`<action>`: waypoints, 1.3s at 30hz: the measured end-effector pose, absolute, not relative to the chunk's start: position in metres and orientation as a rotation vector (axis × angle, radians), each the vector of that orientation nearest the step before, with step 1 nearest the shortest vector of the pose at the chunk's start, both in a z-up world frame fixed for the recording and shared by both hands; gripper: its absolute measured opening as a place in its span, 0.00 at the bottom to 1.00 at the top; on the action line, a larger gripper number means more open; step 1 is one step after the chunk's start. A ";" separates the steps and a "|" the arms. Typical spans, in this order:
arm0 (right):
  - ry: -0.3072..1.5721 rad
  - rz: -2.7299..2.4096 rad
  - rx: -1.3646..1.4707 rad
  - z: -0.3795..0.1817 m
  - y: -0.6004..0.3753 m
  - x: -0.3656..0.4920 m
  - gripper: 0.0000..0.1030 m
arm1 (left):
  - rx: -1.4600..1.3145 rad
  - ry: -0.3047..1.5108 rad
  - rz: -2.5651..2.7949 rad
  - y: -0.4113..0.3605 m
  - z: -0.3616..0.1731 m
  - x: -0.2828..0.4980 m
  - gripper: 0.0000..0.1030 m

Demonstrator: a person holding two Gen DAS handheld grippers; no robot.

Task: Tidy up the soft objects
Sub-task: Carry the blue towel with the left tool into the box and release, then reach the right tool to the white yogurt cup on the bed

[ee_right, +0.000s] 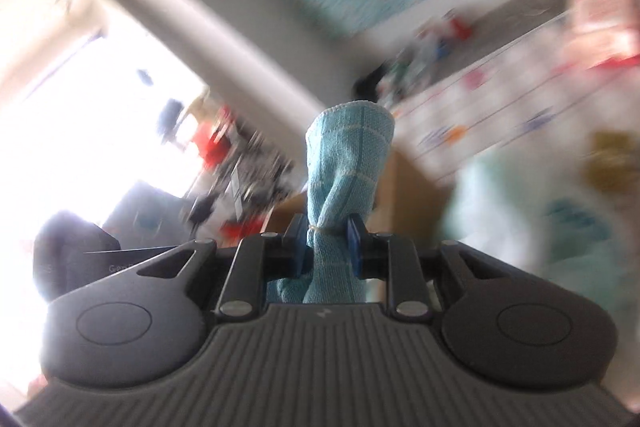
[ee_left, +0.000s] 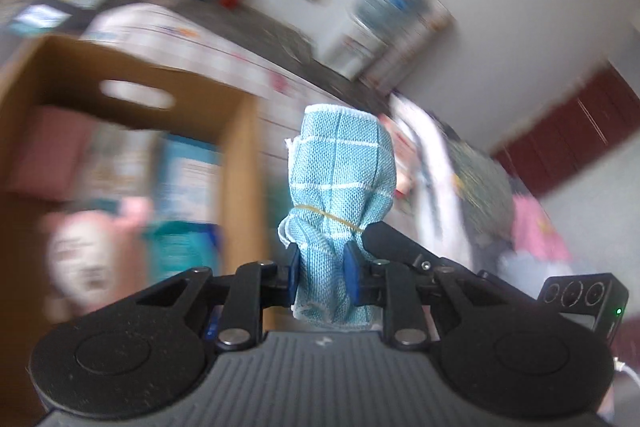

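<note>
Two grippers, left [ee_left: 320,273] and right [ee_right: 327,247], each clamp a banded blue cloth roll [ee_left: 340,179] [ee_right: 344,163]. We aim left's roll at the cardboard box [ee_left: 132,75], ten o'clock, gripping firmly.

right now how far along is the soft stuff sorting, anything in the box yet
Done: the cardboard box already holds several soft items, too blurred to identify. In hand: the left gripper is shut on a rolled blue cloth bound by a rubber band, and the right gripper is shut on a similar banded blue roll. Left: both rolls still need placing; more fabrics lie heaped beside the box.
</note>
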State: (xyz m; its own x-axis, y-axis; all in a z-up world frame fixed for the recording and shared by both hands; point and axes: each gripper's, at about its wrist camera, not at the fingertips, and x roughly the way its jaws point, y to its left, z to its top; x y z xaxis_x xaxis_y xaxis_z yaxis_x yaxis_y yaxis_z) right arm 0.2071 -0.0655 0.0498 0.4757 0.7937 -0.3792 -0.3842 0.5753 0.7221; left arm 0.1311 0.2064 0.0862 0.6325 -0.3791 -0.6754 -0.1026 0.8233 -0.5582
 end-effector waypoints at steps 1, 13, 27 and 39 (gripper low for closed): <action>0.798 0.808 0.592 0.049 -0.047 0.208 0.20 | -0.603 0.869 -0.128 0.221 0.084 0.122 0.22; 1.077 0.953 0.489 0.016 0.129 0.211 0.22 | -0.587 0.841 0.250 0.334 0.047 0.087 0.23; 1.165 0.905 0.350 -0.012 0.168 0.215 0.22 | -0.545 0.878 0.298 0.351 0.032 0.073 0.30; 0.986 0.885 0.517 0.023 0.068 0.190 0.36 | -0.449 0.643 0.181 0.288 0.053 0.056 0.74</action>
State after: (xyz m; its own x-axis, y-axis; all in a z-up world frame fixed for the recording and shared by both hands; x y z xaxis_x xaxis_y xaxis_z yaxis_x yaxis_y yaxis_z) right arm 0.1899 0.0681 0.0233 0.2607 0.8304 -0.4924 -0.4009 0.5571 0.7273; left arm 0.0565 0.2881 0.0527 0.7886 0.0255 -0.6144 -0.2990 0.8890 -0.3468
